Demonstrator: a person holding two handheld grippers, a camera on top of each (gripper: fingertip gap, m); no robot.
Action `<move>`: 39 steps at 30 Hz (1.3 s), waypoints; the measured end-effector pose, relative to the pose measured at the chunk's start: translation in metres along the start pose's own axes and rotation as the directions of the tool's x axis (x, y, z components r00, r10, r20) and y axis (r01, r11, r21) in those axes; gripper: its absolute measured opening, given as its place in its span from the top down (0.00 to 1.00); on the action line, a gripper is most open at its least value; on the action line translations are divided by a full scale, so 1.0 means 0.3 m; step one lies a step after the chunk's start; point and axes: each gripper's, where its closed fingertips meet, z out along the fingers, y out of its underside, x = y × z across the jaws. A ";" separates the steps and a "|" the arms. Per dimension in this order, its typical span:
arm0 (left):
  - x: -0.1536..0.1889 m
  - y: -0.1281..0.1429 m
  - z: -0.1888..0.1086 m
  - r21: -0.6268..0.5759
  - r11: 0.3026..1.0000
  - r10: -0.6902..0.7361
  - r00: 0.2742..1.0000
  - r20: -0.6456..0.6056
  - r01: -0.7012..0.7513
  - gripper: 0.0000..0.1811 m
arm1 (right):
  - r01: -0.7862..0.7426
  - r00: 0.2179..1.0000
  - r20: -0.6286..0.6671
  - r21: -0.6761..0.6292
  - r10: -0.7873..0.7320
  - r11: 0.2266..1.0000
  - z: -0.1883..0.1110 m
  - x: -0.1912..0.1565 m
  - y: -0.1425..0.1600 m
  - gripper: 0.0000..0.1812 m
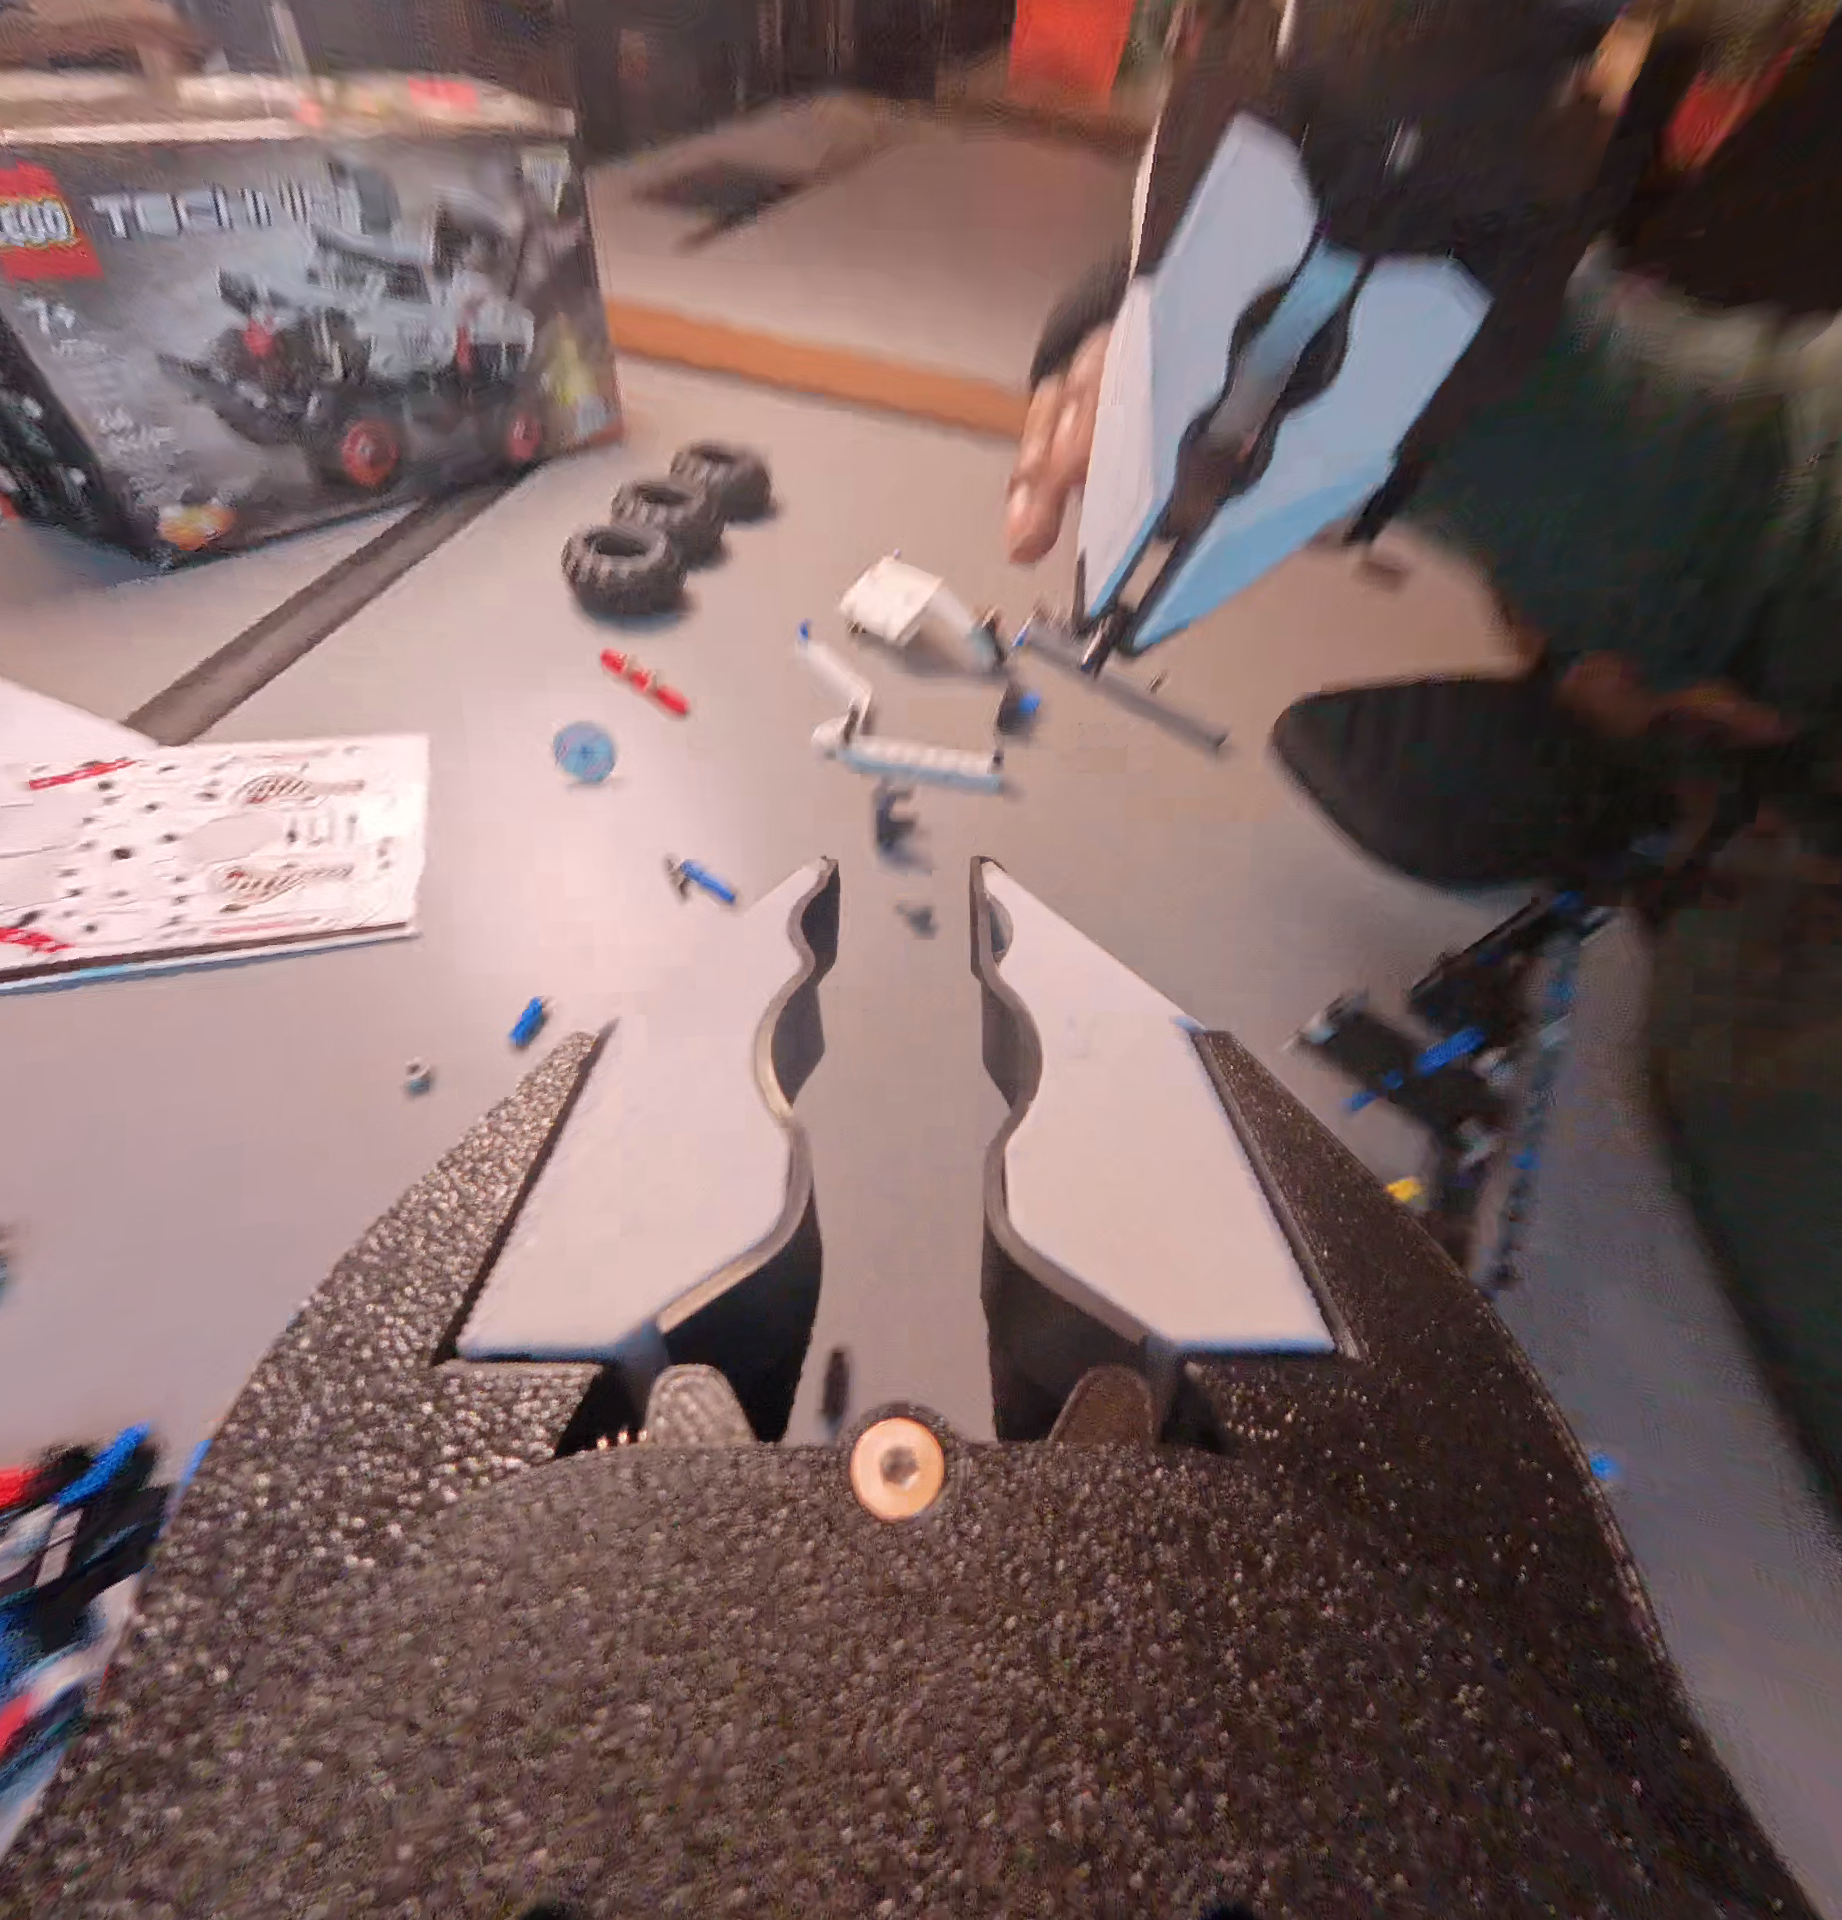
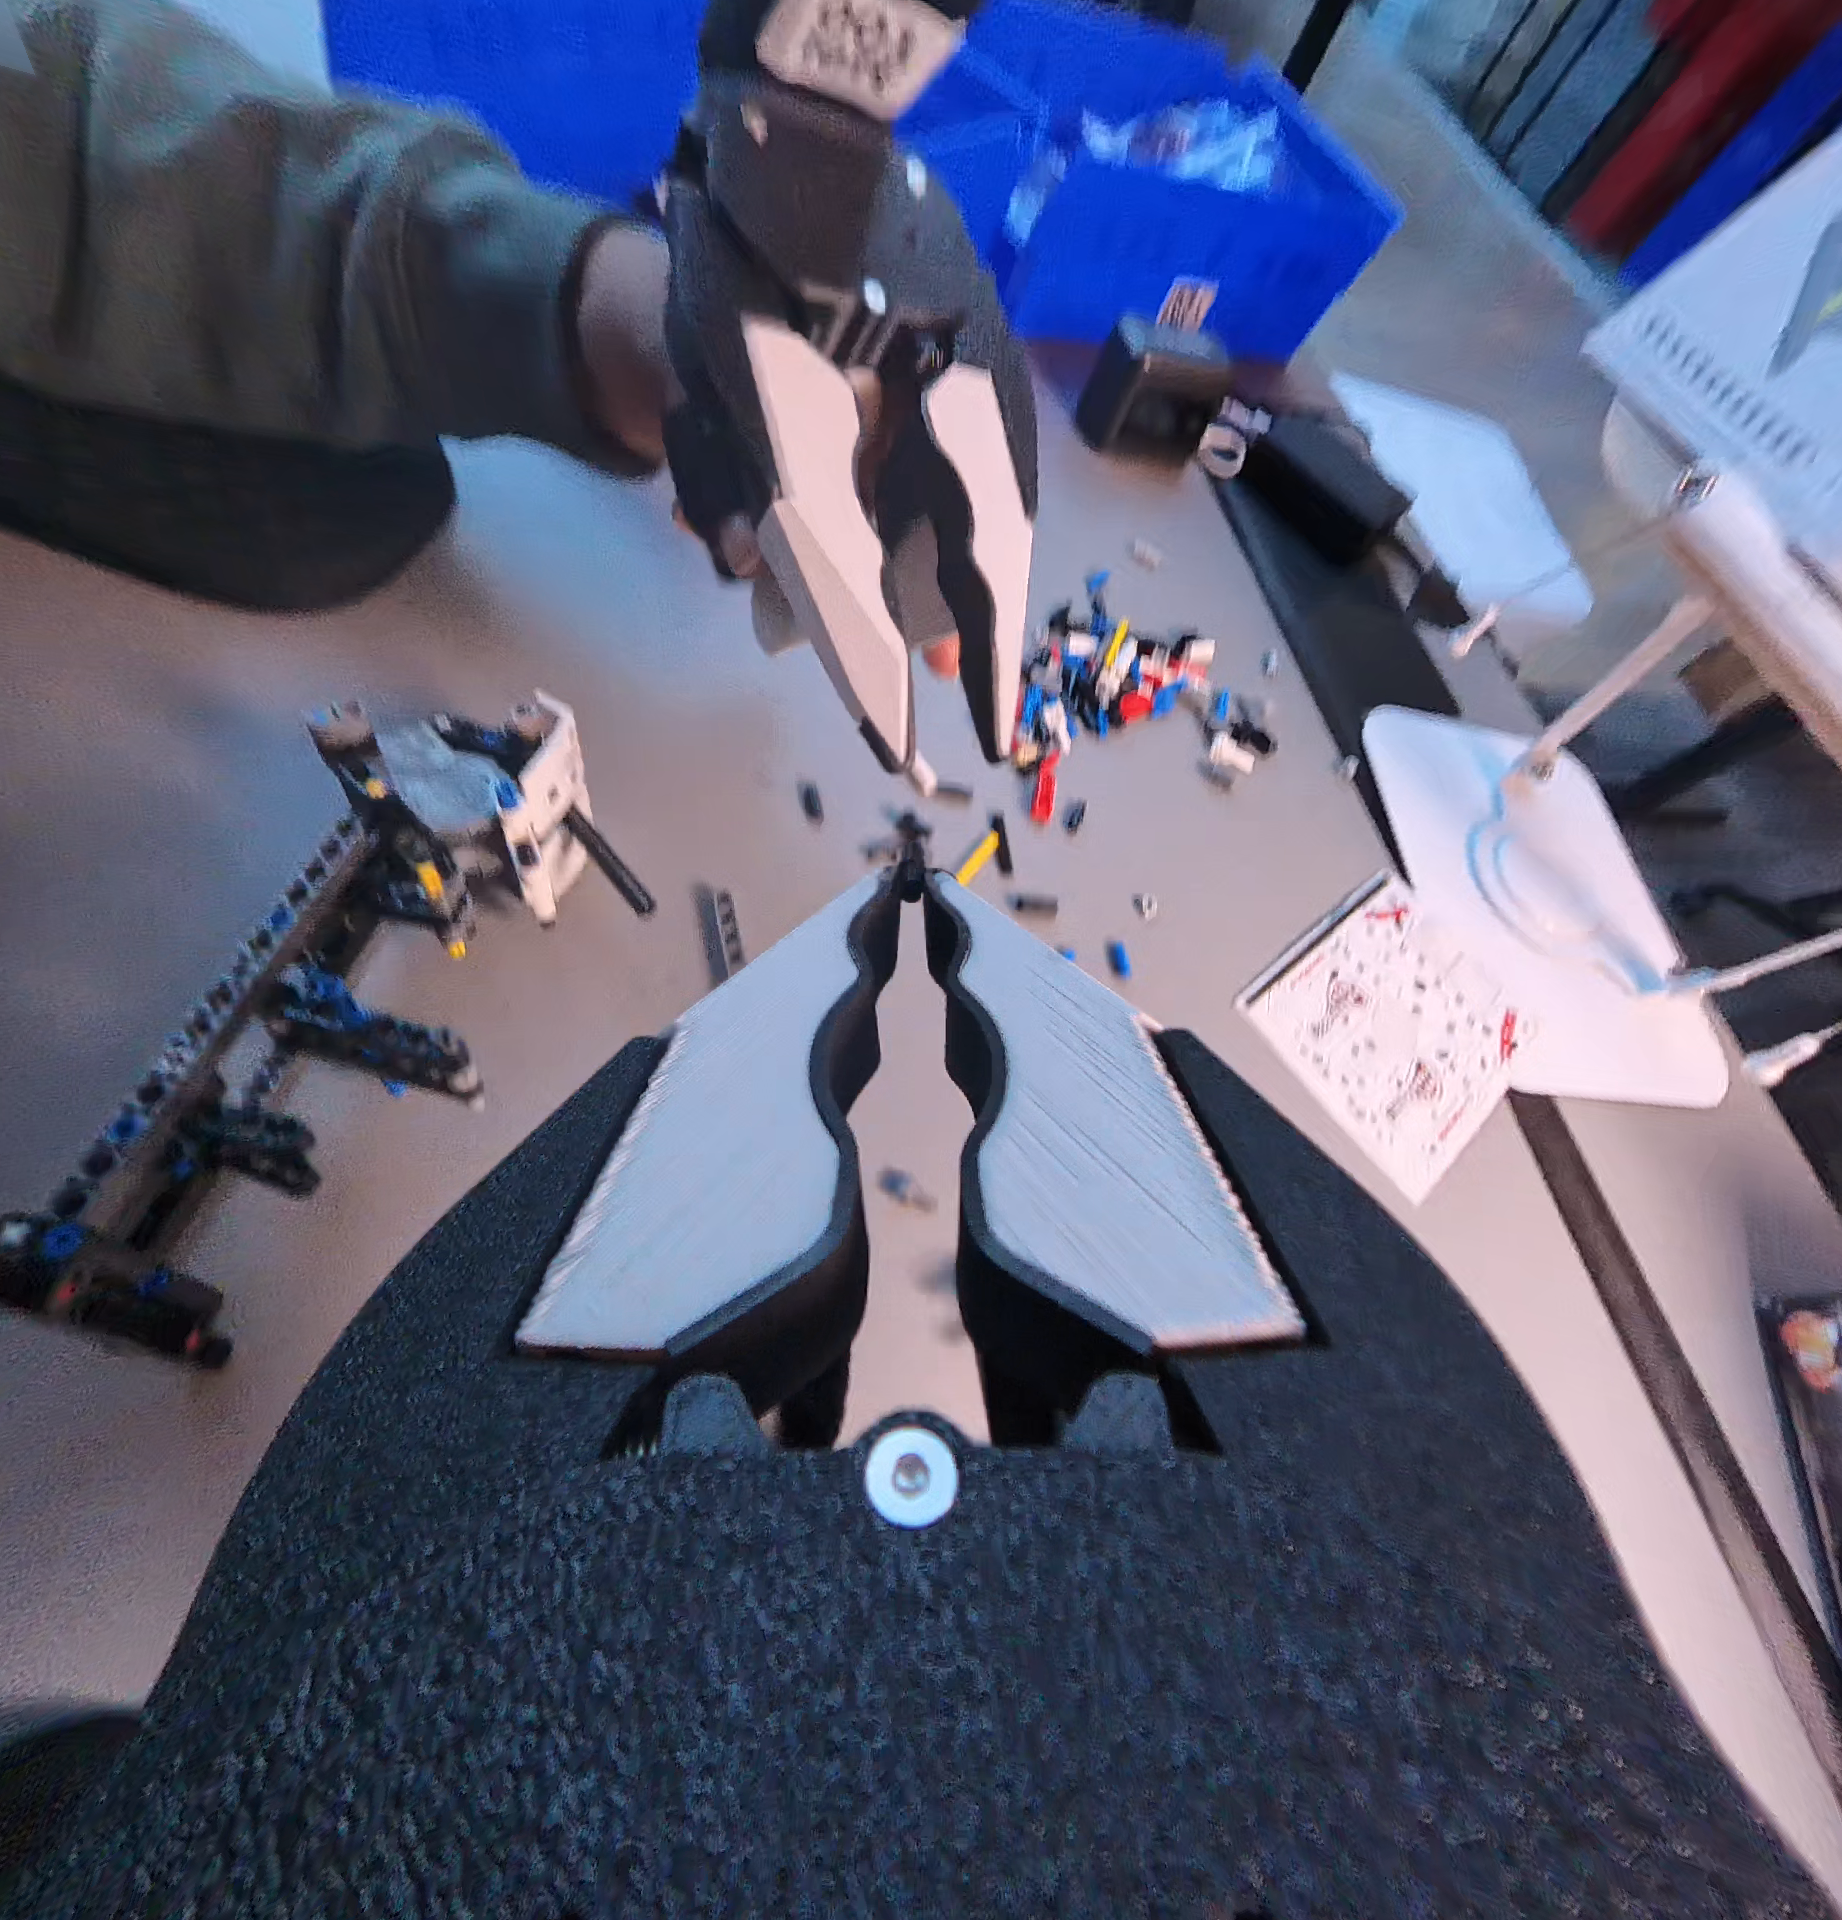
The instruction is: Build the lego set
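— Grey surface [image 1: 273, 1143], littered with lego, and a dark room behind it. How wide is the left tool [image 1: 901, 883]?

— Its fingers stand moderately apart, with nothing between them but bare surface. It hangs above the loose parts and touches none.

— And the right tool [image 2: 912, 883]?

— Nearly closed. The tips pinch a small dark piece [image 2: 909, 842], which pokes out past them with its long axis along the fingers, toward 12 o'clock. Blur hides its exact shape.

— What does the left wrist view give that the other lacks?

— The set's box [image 1: 273, 312] at 10 o'clock, three black tyres [image 1: 668, 520] in a row just beside it, a red pin [image 1: 642, 681], a round blue part [image 1: 584, 750], and a white-and-grey sub-assembly [image 1: 896, 675] at 12 o'clock. The right tool comes down at 1 o'clock there, its tips over a long grey beam [image 1: 1135, 686]; whether they touch it I cannot tell.

— And only in the right wrist view?

— A mixed pile of loose pieces [image 2: 1114, 686] at 1 o'clock, a blue bin [image 2: 1156, 208] beyond it, and a white stand base [image 2: 1519, 883] at 3 o'clock. The long dark chassis [image 2: 221, 1039] lies at 9 o'clock, its axis running from 8 toward 1 o'clock, with the white cab end farthest away.

— Anything shared?

— The sticker sheet [image 1: 190, 842], flat on the surface in both views.
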 end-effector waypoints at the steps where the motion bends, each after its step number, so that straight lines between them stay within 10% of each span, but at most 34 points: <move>1: -0.023 0.057 0.015 -0.095 0.994 0.065 0.998 0.022 -0.063 0.87 | -0.012 1.000 0.016 -0.079 0.014 0.997 0.003 0.002 0.055 0.98; 10: 0.072 0.336 0.105 -0.420 0.890 0.091 0.973 -0.214 -0.176 0.84 | -0.111 0.972 0.140 -0.433 0.188 0.895 0.040 -0.115 0.385 0.98; 39: 0.090 0.387 0.109 -0.484 0.831 0.206 0.960 -0.189 -0.274 0.96 | -0.048 0.961 0.201 -0.555 0.190 0.830 0.099 -0.151 0.399 0.98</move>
